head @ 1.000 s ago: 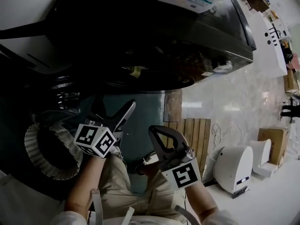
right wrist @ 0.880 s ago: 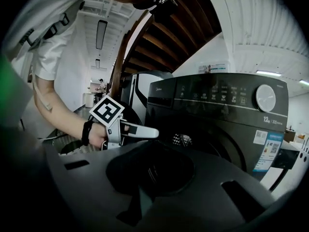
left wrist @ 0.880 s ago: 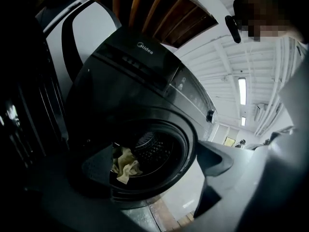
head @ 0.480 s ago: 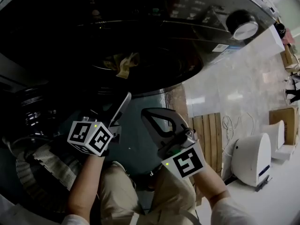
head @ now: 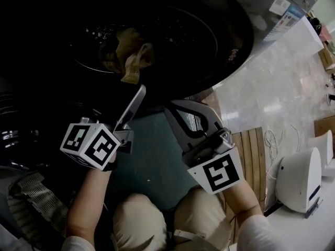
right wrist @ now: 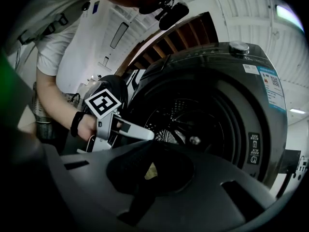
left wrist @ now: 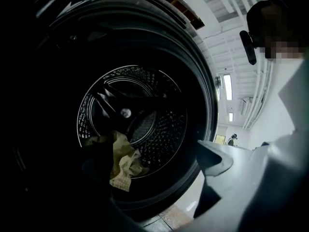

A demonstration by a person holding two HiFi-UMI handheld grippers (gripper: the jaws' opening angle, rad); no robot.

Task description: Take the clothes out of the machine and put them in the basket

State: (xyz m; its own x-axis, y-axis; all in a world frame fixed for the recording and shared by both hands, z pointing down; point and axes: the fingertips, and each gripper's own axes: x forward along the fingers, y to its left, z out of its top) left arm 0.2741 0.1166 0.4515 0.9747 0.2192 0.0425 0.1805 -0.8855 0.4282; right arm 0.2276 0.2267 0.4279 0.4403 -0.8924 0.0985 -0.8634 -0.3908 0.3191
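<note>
Over the last second the head view has been swinging off the pale woven ribbed basket (head: 25, 191) and up into the open mouth of the dark grey front-loading washing machine (head: 231, 45), and both grippers have been rising with it. The crumpled tan-yellow cloth (head: 129, 56) is now lying in full view at the bottom of the perforated steel drum (left wrist: 159, 124), with a darker garment apparently beside it. The left gripper (head: 137, 97) is pointing at the drum mouth, just short of it, its jaws standing well apart with nothing between them. The right gripper (head: 176, 112) is hovering alongside, its dark jaws pressed together and carrying nothing. Judging from this, the reach into the drum is only beginning, and the basket is waiting low at the person's left.
</note>
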